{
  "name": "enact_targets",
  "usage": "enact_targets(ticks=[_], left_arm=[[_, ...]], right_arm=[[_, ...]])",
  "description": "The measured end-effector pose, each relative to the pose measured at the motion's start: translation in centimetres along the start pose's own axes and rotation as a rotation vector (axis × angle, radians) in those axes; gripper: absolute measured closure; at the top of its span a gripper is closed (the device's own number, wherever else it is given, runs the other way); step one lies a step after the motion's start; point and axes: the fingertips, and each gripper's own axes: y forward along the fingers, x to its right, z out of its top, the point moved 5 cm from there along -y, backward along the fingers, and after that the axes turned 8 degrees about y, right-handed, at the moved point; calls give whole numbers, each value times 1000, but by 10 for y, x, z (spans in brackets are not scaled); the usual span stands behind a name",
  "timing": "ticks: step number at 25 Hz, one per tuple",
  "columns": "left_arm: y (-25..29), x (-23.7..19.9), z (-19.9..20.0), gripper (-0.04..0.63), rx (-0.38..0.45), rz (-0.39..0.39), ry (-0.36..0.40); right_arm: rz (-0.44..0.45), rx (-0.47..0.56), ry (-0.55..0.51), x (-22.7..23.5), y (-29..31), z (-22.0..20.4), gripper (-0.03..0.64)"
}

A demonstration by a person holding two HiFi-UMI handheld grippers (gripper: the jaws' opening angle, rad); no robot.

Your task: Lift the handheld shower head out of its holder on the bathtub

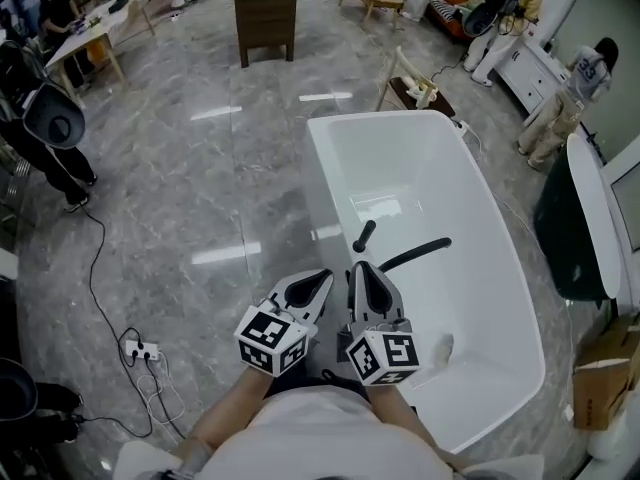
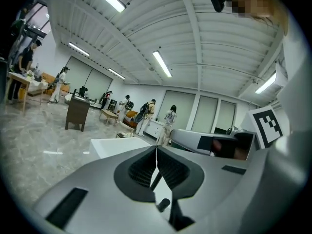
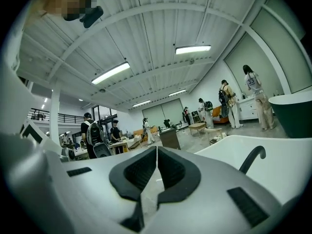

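Handheld shower head [image 1: 365,235]: black, seated at the left rim of the bathtub [image 1: 335,183], untouched. We held the left gripper [image 1: 322,280] and right gripper [image 1: 358,271] just near of it, both jaws closed and empty; we judged this an approach posture.

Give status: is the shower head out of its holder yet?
Done: nothing; the handheld shower head stands in its holder on the bathtub rim, beside the black spout. In hand: nothing; left gripper and right gripper are shut, empty, short of it. Left: reach, grasp, lift it out.
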Motion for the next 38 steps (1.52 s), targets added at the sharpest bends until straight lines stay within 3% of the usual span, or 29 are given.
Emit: enact_targets(ticks=[7, 9, 10, 22, 29, 38], left_arm=[[31, -54, 9, 583, -2, -60, 19], [40, -60, 9, 583, 0, -79, 24], [46, -62, 9, 583, 2, -86, 25], [110, -91, 3, 583, 37, -39, -13], [141, -108, -38, 583, -52, -11, -49], [169, -120, -88, 583, -137, -8, -90]], right_arm=[[-58, 100, -7, 1, 41, 5, 587], [-76, 108, -12, 6, 50, 6, 459], [-90, 107, -13, 10, 54, 7, 429], [-250, 18, -53, 82, 104, -9, 426], [-371, -60, 12, 123, 120, -53, 426], [-517, -111, 15, 160, 133, -103, 426]])
